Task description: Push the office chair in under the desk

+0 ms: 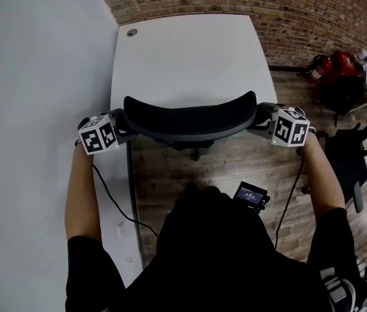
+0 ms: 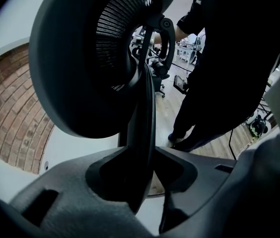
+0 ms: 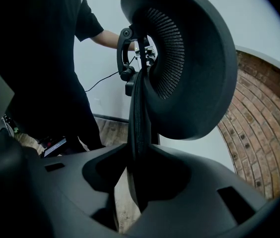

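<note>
The black office chair shows from above as a curved backrest top (image 1: 190, 119), standing at the near edge of the white desk (image 1: 183, 51). My left gripper (image 1: 120, 127) clamps the backrest's left end and my right gripper (image 1: 261, 119) clamps its right end. In the left gripper view the thin backrest rim (image 2: 144, 133) runs between the jaws of the left gripper (image 2: 147, 182), with the pads against it. The right gripper (image 3: 135, 177) holds the rim (image 3: 139, 133) the same way. The mesh back (image 3: 179, 58) curves away above. The chair's seat and base are hidden.
A white wall (image 1: 34, 77) runs along the left, close to the desk. A brick wall (image 1: 287, 5) stands behind the desk. Wooden floor (image 1: 235, 161) lies under the chair. Another black chair (image 1: 349, 161) and red items (image 1: 330, 67) sit to the right.
</note>
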The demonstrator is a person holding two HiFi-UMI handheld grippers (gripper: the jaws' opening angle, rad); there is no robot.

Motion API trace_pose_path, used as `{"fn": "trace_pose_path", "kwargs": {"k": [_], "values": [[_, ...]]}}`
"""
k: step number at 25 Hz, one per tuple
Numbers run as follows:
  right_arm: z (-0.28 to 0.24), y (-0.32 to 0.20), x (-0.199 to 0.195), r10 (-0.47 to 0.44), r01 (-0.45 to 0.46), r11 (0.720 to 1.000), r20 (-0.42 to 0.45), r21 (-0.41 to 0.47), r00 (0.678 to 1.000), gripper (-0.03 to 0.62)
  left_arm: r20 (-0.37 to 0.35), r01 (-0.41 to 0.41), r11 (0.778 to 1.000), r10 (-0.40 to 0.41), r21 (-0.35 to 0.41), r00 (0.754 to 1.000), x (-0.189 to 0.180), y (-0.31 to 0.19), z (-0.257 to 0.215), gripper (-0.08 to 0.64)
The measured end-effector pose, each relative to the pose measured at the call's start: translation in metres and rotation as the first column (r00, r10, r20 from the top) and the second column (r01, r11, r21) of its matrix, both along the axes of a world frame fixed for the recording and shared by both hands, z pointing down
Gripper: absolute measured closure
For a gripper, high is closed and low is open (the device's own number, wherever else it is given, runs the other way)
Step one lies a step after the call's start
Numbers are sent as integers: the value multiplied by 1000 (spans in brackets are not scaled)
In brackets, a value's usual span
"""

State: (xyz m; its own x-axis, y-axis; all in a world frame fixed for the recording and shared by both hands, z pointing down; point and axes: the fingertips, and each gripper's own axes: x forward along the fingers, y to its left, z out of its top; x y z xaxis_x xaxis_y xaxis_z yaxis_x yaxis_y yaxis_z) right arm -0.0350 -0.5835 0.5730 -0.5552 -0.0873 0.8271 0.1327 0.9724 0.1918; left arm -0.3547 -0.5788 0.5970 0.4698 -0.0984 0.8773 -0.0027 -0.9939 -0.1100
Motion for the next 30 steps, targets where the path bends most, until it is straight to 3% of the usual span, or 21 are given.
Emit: {"fn": "trace_pose_path", "kwargs": {"k": [30], "values": [[-3, -7, -1, 3, -3, 1000, 37, -1, 999, 459, -11, 9, 999, -9, 37, 1000, -1, -11, -4, 394]]}}
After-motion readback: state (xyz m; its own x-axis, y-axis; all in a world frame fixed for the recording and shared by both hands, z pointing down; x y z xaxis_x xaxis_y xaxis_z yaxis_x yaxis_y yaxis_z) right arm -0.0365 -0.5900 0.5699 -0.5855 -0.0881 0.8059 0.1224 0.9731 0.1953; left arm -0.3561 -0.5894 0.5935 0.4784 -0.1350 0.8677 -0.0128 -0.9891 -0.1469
